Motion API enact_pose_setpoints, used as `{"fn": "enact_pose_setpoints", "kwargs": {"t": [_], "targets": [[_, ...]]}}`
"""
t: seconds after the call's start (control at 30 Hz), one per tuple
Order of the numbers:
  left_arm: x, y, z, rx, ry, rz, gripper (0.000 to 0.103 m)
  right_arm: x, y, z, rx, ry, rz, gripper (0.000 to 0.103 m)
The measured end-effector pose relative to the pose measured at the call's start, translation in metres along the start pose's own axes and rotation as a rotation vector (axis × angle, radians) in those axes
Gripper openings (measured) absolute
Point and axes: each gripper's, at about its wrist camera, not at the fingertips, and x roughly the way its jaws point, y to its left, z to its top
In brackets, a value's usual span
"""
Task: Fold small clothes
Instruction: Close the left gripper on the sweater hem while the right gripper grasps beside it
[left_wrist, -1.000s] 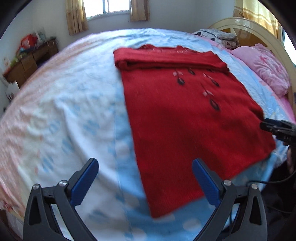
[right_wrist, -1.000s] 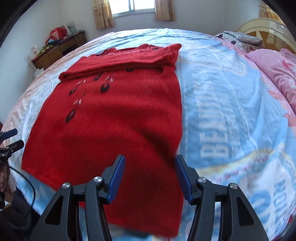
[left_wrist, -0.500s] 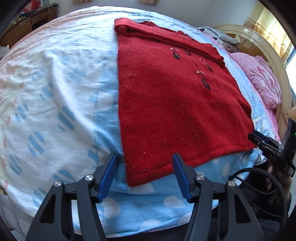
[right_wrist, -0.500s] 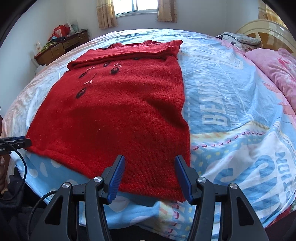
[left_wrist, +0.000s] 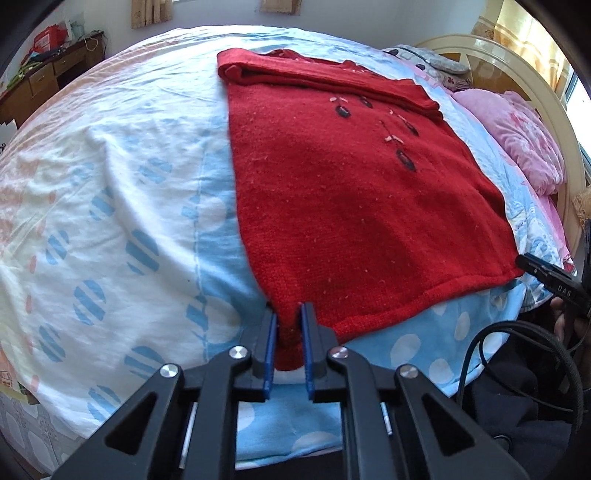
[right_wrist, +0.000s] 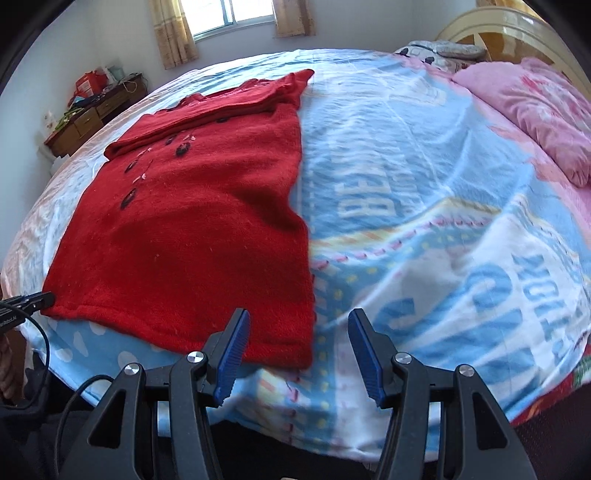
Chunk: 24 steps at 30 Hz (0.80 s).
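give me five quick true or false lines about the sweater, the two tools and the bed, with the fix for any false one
1. The left tool is shut on the near left hem corner of the red sweater. True.
2. The right tool is also clamped on the sweater. False: its jaws stand open around the near right hem corner, not gripping it.
3. The sweater's far end is folded over into a thick band. True.
4. The sweater lies on a bare wooden floor. False: it lies flat on the blue and white bedspread.
5. A green pillow sits by the headboard. False: the pillow there is pink.
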Motion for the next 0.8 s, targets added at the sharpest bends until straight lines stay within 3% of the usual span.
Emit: {"fn": "enact_pose_setpoints", "kwargs": {"t": [0.13, 0.27, 0.43, 0.5, 0.53, 0.57, 0.67, 0.8], "targets": [[0.001, 0.001, 0.000, 0.002, -0.006, 0.002, 0.013, 0.004, 0.003, -0.004, -0.013, 0.024, 0.031, 0.056], [0.007, 0.005, -0.003, -0.004, -0.006, -0.005, 0.013, 0.009, 0.015, -0.008, -0.049, 0.045, 0.046, 0.042], [0.006, 0.007, -0.005, -0.004, -0.021, -0.019, 0.014, 0.009, 0.012, -0.007, -0.031, 0.037, 0.048, 0.039], [0.007, 0.009, -0.004, -0.003, -0.023, -0.031, 0.014, 0.007, 0.006, -0.006, 0.004, 0.027, 0.065, 0.022], [0.005, 0.010, -0.005, 0.000, -0.025, -0.036, 0.012, 0.007, 0.003, -0.005, 0.020, 0.028, 0.074, 0.019], [0.004, 0.010, -0.005, 0.008, -0.028, -0.040, 0.010, 0.007, 0.001, -0.005, 0.029, 0.029, 0.079, 0.008], [-0.006, 0.014, -0.003, 0.006, -0.048, -0.073, 0.009, 0.005, 0.000, -0.005, 0.036, 0.025, 0.098, 0.008], [-0.028, 0.021, 0.007, -0.009, -0.121, -0.100, 0.008, -0.005, -0.012, -0.002, 0.097, -0.005, 0.190, 0.007]]}}
